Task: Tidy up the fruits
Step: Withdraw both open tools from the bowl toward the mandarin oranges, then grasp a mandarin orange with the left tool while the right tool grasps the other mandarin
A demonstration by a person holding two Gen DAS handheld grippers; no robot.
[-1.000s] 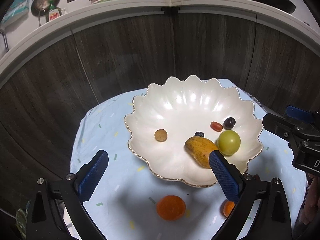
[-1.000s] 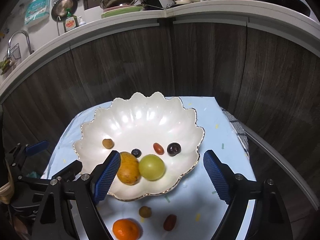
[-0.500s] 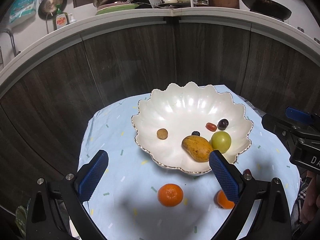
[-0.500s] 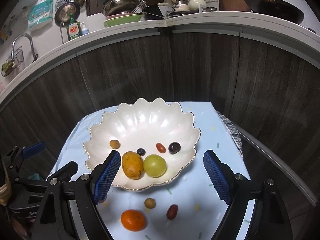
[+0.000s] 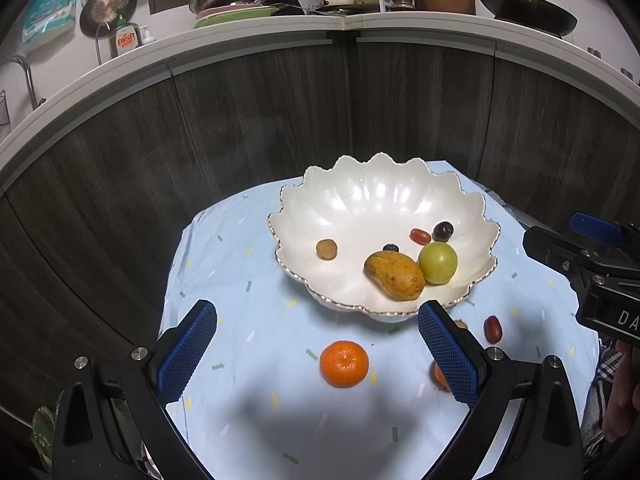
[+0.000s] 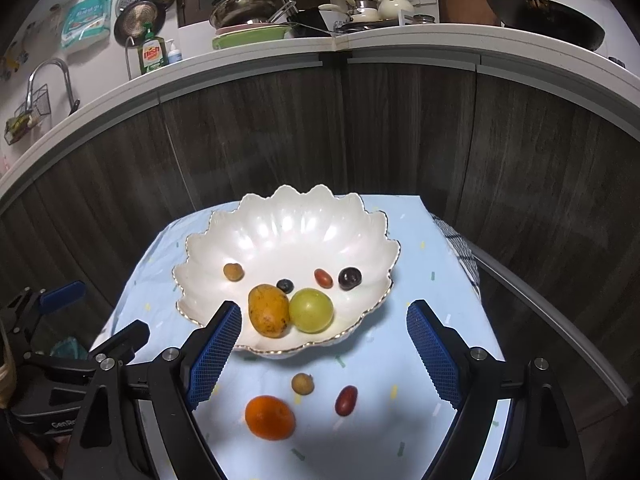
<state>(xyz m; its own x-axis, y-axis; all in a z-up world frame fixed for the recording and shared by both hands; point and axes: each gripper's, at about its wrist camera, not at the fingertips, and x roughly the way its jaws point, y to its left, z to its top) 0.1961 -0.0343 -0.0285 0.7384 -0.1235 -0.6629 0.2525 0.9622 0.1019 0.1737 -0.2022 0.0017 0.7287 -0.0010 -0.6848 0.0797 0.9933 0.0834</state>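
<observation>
A white scalloped bowl (image 5: pixel 360 188) (image 6: pixel 288 204) stands on a light blue cloth (image 5: pixel 240 280). In it lie a mango (image 5: pixel 394 275) (image 6: pixel 268 310), a green round fruit (image 5: pixel 437 263) (image 6: pixel 311 310), a blueberry (image 6: pixel 285 285), a small red tomato (image 6: pixel 323 277), a dark grape (image 6: pixel 349 278) and a brown longan (image 6: pixel 233 271). On the cloth in front lie a mandarin (image 5: pixel 343 363) (image 6: pixel 270 417), another longan (image 6: pixel 302 383) and a dark red fruit (image 5: pixel 492 329) (image 6: pixel 346 400). My left gripper (image 5: pixel 318 312) and right gripper (image 6: pixel 324 312) hover open and empty, short of the bowl's near rim.
Dark wood cabinet fronts (image 6: pixel 320 140) rise just behind the table, under a white counter with dishes (image 6: pixel 252 36) and a wok (image 5: pixel 524 16). A checked cloth (image 6: pixel 460 248) hangs at the table's right edge. A hand (image 5: pixel 620 400) holds the right gripper.
Both grippers have drawn back and slightly up from the bowl, still open. The bowl looks smaller and farther, and more of the loose fruit on the cloth shows.
</observation>
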